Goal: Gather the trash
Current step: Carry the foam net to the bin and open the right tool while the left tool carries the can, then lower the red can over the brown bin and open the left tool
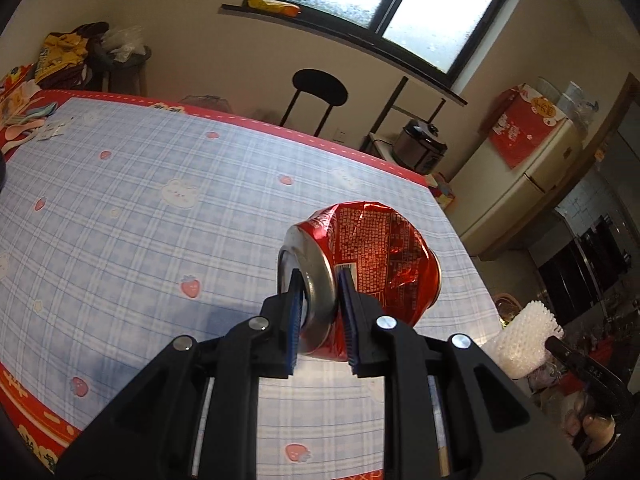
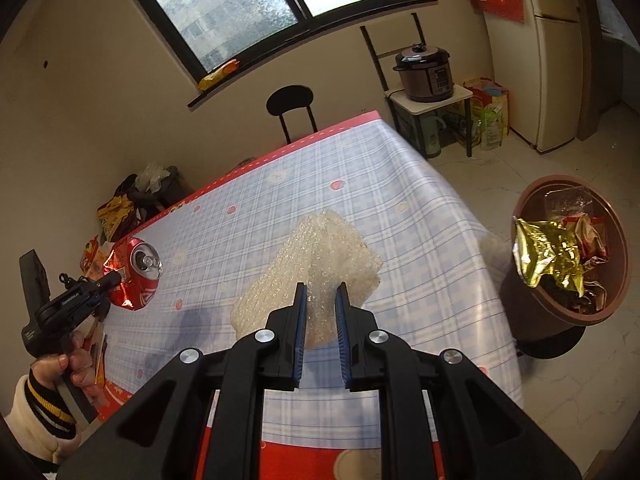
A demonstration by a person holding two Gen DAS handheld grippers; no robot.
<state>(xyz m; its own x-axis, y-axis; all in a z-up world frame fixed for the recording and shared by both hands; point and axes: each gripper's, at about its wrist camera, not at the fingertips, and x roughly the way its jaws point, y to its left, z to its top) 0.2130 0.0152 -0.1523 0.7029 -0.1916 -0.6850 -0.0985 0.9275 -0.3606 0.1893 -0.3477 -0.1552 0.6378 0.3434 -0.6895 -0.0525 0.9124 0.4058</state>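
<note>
My left gripper [image 1: 319, 280] is shut on the rim of a crushed red soda can [image 1: 372, 264] and holds it above the blue checked tablecloth [image 1: 160, 208]. The can also shows at the left of the right wrist view [image 2: 138, 274], with the left gripper [image 2: 100, 286] on it. My right gripper [image 2: 321, 292] is shut on a crumpled sheet of clear bubble wrap [image 2: 316, 256] over the table. The bubble wrap shows at the lower right of the left wrist view [image 1: 528, 336]. A brown trash bin [image 2: 568, 256] with gold foil and wrappers stands on the floor right of the table.
A black chair [image 2: 290, 108] stands at the table's far side. Paper scraps and packets [image 1: 24, 120] lie at the table's far left corner. A pressure cooker [image 2: 426, 72] sits on a small stand by the wall, and a fridge [image 2: 556, 60] stands beyond.
</note>
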